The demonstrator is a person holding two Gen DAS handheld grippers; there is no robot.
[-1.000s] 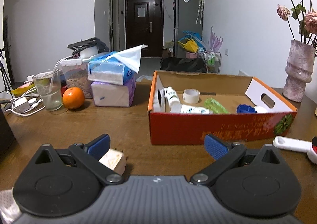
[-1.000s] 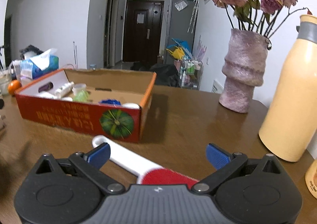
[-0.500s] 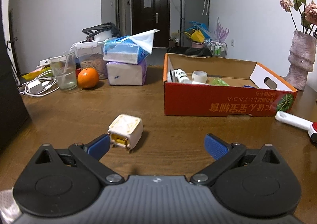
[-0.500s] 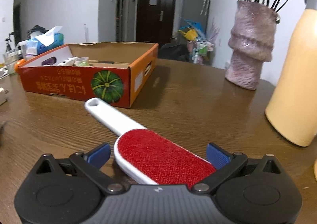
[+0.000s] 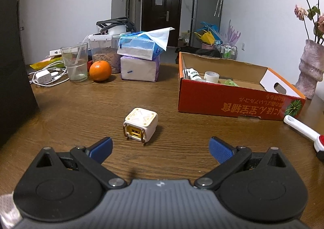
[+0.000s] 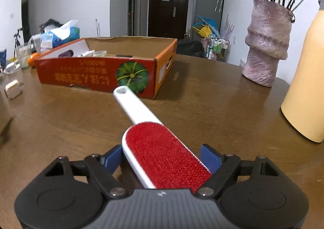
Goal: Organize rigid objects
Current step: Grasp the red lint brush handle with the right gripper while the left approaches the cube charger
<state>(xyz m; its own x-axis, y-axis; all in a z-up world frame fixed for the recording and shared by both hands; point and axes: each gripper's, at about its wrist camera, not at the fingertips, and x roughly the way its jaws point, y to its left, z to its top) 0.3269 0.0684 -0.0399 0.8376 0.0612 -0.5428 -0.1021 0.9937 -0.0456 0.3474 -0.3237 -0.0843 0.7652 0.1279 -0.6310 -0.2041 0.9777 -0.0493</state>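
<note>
While the right claw [image 6: 162, 157] closes around the lint brush [image 6: 162, 154] lying on the surface [image 6: 202, 107], the left claw [image 5: 160, 149] stands spread before the charger cube [image 5: 141, 125]; the cardboard box [image 5: 239, 101] stands beyond both.

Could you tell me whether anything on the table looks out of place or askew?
Two things lie loose outside the box: a small cube charger tipped on its prongs, and a lint brush lying diagonally.
</note>
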